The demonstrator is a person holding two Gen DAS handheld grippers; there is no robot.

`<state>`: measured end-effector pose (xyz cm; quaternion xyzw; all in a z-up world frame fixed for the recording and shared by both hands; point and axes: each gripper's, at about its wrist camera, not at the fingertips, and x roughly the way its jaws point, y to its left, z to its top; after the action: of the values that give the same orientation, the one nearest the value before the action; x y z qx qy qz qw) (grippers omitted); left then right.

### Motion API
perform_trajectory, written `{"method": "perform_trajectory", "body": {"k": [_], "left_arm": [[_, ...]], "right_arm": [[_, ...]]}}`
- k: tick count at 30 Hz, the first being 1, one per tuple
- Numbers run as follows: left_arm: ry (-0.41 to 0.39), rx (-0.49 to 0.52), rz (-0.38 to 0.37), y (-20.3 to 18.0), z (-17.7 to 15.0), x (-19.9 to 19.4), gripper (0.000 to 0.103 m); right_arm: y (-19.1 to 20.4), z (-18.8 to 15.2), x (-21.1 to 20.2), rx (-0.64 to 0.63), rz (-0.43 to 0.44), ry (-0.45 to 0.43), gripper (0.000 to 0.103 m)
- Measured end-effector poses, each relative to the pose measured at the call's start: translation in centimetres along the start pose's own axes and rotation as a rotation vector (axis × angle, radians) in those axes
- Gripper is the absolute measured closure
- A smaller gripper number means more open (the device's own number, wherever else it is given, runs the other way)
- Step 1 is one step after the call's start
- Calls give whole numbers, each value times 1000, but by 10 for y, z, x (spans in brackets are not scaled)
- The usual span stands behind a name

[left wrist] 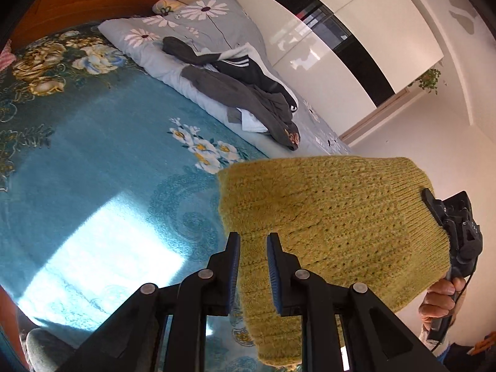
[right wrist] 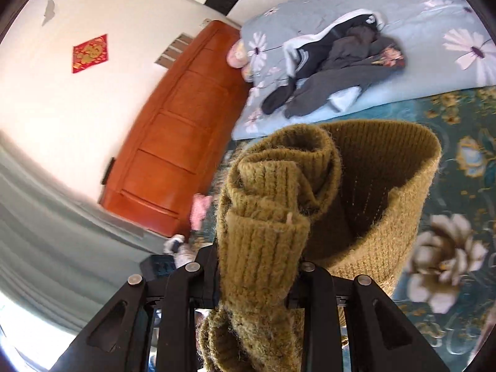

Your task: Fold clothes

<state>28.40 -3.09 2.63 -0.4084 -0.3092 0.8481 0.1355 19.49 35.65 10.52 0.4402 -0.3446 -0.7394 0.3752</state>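
Note:
An olive-yellow knitted sweater hangs folded in the air above the bed. My left gripper is shut on one edge of it, the knit pinched between its blue pads. My right gripper shows at the sweater's far right edge, held by a hand. In the right wrist view the right gripper is shut on bunched ribbed folds of the sweater, which hide its fingertips.
A teal floral bedspread lies below. A grey daisy-print quilt at the back carries a pile of dark grey and black clothes. An orange wooden headboard and white wardrobe border the bed.

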Motion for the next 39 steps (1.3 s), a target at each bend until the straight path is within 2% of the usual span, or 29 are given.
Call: {"method": "perform_trajectory", "body": {"k": [1,3,5,8,10,13,15,17,19,23,26,32,33,34,35,37,39], "left_arm": [[-15,-11,10,8,0,-7,83],[-29,-36,22,25,0,-14,81],[-12,-70,43,42,-4,-8,76],[72,-118,76,64,-18,23,76],[148,-128,105,73,-30,49,76],[236,-125,130,82,-47,83,76],[260,-130,141,88,-53,101,75],[272,-133,151,93,-58,117,63],[271,-123,158,98,-59,129,58],[285,-112,80,105,-56,144,40],[302,-93,56,110,-52,157,35],[328,-66,-2,113,-43,178,37],[319,-63,-11,111,-42,178,41],[313,-58,-12,109,-41,178,53],[308,-52,-7,107,-40,177,60],[297,-45,-10,102,-38,172,71],[279,-32,-12,95,-35,165,74]], "right_arm": [[0,1,10,13,56,0,74],[-13,-1,25,35,96,1,74],[-29,-4,41,58,118,6,74],[-89,-20,75,79,-59,72,74],[-147,-36,94,185,-168,124,74],[-221,-64,99,357,-290,130,74],[-243,-74,89,434,-216,98,74],[-257,-81,81,484,-149,72,74],[-258,-82,80,472,-148,71,73],[-264,-84,82,506,-137,50,70],[-266,-87,83,529,-124,33,69],[-253,-79,85,493,-184,30,65],[-253,-77,86,490,-198,27,65],[-252,-75,87,486,-212,23,64],[-249,-73,89,480,-225,20,64],[-245,-70,91,469,-252,13,64],[-238,-66,92,448,-279,8,64]]}}
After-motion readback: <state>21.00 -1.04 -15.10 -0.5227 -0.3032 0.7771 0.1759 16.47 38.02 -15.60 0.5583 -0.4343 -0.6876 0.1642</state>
